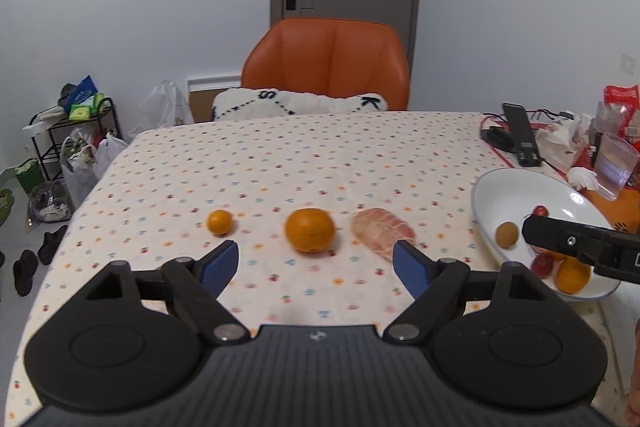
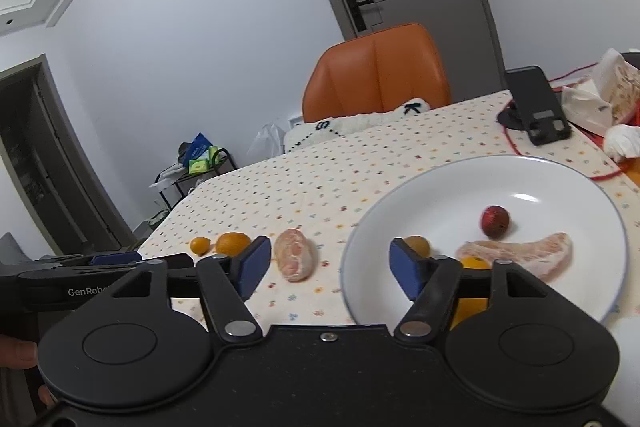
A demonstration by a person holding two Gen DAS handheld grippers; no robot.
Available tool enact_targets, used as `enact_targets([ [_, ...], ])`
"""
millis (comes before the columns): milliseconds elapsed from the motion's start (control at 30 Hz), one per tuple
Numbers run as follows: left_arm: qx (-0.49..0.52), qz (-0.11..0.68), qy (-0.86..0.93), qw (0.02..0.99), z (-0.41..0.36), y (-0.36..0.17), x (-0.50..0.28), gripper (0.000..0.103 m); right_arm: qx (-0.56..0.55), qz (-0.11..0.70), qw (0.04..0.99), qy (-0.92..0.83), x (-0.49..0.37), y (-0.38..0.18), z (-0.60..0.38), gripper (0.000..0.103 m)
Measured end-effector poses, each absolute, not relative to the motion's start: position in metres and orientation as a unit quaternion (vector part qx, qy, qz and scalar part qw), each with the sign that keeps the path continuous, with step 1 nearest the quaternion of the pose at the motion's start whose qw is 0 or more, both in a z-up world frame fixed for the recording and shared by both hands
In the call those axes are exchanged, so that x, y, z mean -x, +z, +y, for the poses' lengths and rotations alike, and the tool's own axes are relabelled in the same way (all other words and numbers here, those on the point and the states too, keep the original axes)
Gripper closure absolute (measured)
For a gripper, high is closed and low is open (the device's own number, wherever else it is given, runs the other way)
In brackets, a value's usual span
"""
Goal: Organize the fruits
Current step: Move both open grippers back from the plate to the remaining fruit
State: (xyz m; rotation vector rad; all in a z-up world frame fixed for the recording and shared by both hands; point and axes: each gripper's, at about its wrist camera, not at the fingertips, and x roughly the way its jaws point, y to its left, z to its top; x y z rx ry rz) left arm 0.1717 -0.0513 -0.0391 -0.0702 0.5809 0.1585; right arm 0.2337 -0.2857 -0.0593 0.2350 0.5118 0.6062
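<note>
Left gripper point(image 1: 316, 265) is hovering over the counter point(image 1: 280, 155), jaws spread wide, holding nothing. The large orange point(image 1: 310, 230) is sitting at 12 o'clock between the pads; small orange point(image 1: 219, 222) at 10 o'clock, peeled pomelo piece point(image 1: 383, 233) at 1 o'clock. Right gripper point(image 2: 326, 265) is also gaping wide and empty, hanging over the near rim of the white plate point(image 2: 440, 195), which is already carrying several fruits.

Judgement: large orange next. Descend straight, centring pads on its widest girth, closing gently. The orange is round, with no real long axis; the pomelo piece's long axis is running 10-to-4 in the left view.
</note>
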Motion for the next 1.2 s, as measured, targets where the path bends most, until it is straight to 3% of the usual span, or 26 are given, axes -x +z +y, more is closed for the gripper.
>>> enact_targets([
  [333,0.046,0.283,0.117,0.951,-0.014,-0.042,-0.150,0.016,-0.108,0.250,0.907,0.321,-0.228,-0.060,-0.260,0.017],
  [533,0.065,0.291,0.137,0.945,0.012,-0.050,-0.136,0.016,-0.099,0.258,0.901,0.336,-0.226,-0.064,-0.244,0.015],
  [1000,0.100,0.289,0.127,0.943,0.048,-0.058,-0.138,0.017,-0.076,0.267,0.906,0.318,-0.239,-0.067,-0.220,0.016],
  [1200,0.100,0.289,0.112,0.945,0.049,-0.064,-0.151,0.024,-0.058,0.280,0.906,0.311,-0.251,-0.069,-0.211,0.031],
])
